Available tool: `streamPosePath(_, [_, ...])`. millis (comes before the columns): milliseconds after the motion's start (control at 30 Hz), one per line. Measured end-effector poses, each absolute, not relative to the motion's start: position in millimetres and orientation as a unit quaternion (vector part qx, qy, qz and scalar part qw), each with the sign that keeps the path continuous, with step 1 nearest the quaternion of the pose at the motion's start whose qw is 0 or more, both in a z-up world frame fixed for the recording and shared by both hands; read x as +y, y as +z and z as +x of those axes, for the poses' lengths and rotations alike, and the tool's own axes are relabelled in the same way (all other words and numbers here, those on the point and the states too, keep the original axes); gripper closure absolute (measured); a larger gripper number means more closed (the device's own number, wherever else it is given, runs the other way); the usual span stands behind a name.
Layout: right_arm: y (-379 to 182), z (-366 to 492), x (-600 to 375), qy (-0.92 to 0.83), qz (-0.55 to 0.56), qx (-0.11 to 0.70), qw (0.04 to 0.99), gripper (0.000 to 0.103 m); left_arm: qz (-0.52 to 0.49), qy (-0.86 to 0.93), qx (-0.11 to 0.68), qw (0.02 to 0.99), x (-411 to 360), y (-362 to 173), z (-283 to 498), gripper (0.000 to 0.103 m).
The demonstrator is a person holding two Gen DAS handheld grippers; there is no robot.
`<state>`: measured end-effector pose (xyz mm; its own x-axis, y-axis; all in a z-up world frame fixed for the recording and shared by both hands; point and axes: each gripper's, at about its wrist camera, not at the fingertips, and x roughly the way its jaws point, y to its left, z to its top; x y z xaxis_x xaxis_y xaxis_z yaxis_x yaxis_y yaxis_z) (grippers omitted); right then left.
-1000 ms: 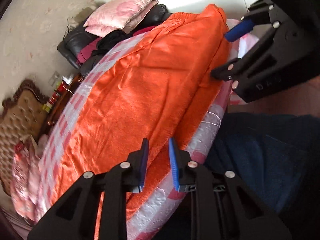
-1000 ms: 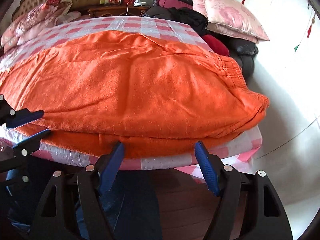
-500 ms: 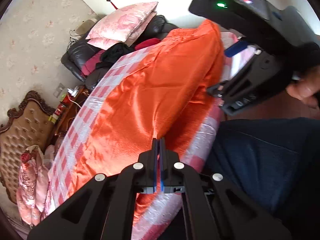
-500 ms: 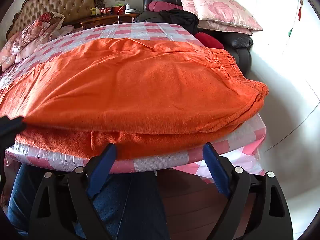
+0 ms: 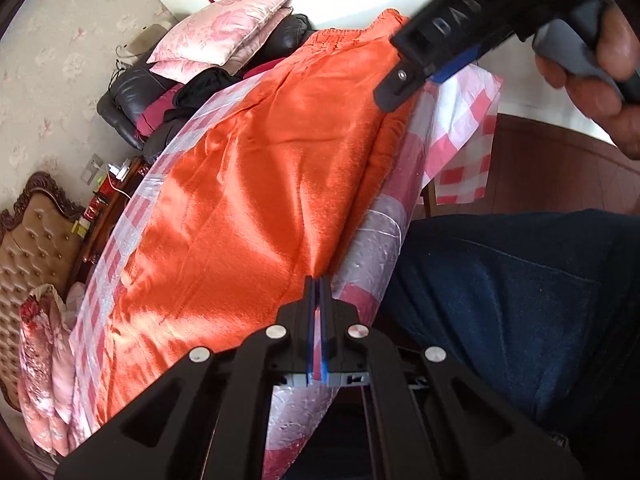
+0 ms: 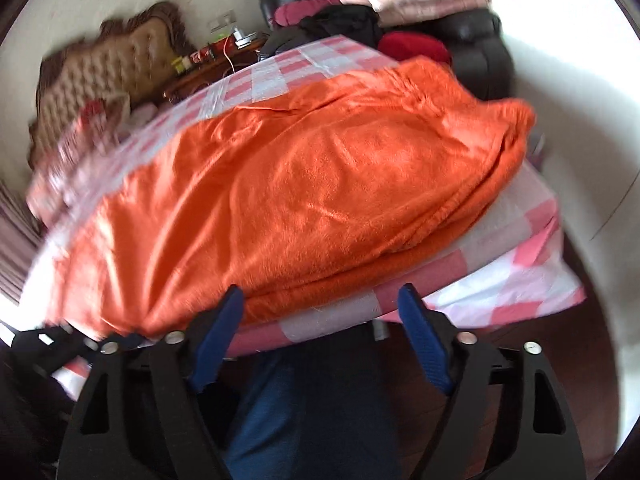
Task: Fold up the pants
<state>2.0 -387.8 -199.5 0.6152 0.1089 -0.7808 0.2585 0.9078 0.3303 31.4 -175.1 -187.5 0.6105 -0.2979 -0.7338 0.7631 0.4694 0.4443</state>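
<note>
Orange pants [image 6: 304, 192] lie lengthwise across the table [image 6: 332, 312]; your left hand-held gripper [image 5: 318, 296] pinches their near edge, while your right hand-held gripper [image 6: 320, 312], narrowing yet empty, waits alongside.

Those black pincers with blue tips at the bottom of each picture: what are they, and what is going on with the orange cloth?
They are two hand-held grippers, no robot arm: a person holds one in each hand, and each carries a wide-angle camera looking along its two fingers. That gives two pictures, one from each gripper.

In the left one, the left gripper is shut on the near edge of the orange pants; a sliver of orange shows between its blue pads. The right gripper and the hand holding it appear top right.

In the other picture, the right gripper is open at the pants' near edge, its jaws having just narrowed a little, gripping nothing.

The pants lie already doubled over on a table under a pink checked cloth. The blue jeans are the person's legs.
</note>
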Motion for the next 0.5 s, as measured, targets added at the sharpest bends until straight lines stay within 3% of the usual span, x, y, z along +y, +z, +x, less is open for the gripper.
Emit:
streamPosePath(267, [-196.3,14.6,-399.3,-0.030,0.290,0.453,0.843,0.050,0.393,-0.328,0.290,0.809,-173.8,-184.1,31.8,0.102])
streamPosePath(300, [-195.0,14.5,-398.2,-0.022,0.303,0.456,0.836,0.058,0.392,-0.327,0.289,0.810,-173.4,-183.0,31.7,0.102])
streamPosePath(500, [-181.9,7.2,-386.2,0.025,0.344,0.460,0.818,0.059,0.376,-0.327,0.287,0.818,-170.7,-174.2,31.0,0.102])
